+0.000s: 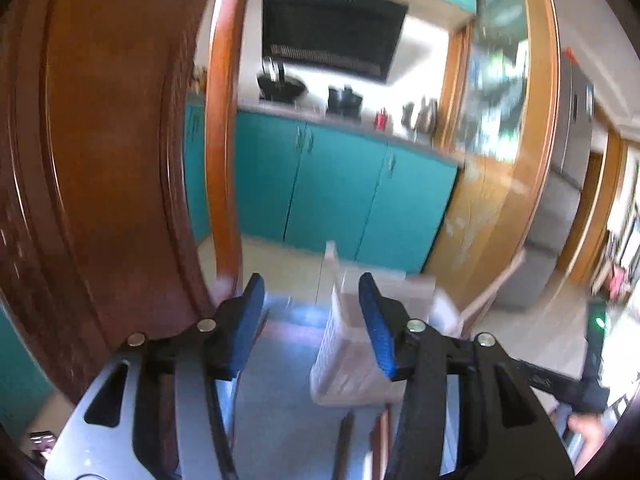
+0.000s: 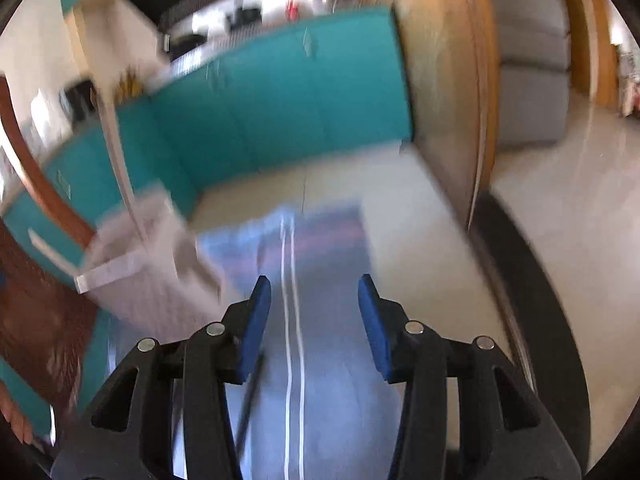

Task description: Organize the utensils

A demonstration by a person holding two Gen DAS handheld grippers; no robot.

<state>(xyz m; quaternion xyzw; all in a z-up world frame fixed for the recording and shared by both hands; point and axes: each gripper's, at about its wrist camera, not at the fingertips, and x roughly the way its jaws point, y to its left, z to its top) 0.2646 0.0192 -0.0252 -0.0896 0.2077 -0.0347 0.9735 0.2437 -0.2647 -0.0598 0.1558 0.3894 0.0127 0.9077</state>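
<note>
My left gripper [image 1: 312, 292] is open and empty, held above a shiny blue-grey surface [image 1: 288, 360]. A white perforated plastic basket [image 1: 352, 360] stands just beyond and right of its fingers. My right gripper [image 2: 314, 292] is open and empty over the same blue-grey surface [image 2: 320, 360]. The white basket [image 2: 144, 272] shows at its left. Dark thin sticks, perhaps utensils, lie near the left gripper's base [image 1: 344, 440] and under the right gripper's left finger [image 2: 250, 400]. Both views are blurred by motion.
Teal kitchen cabinets [image 1: 340, 196] stand ahead with a counter of dark pots above. A brown wooden door [image 1: 100, 160] is at the left. A wooden door frame [image 1: 520, 160] and grey sofa [image 2: 532, 60] are at the right. A black rim [image 2: 540, 300] curves at right.
</note>
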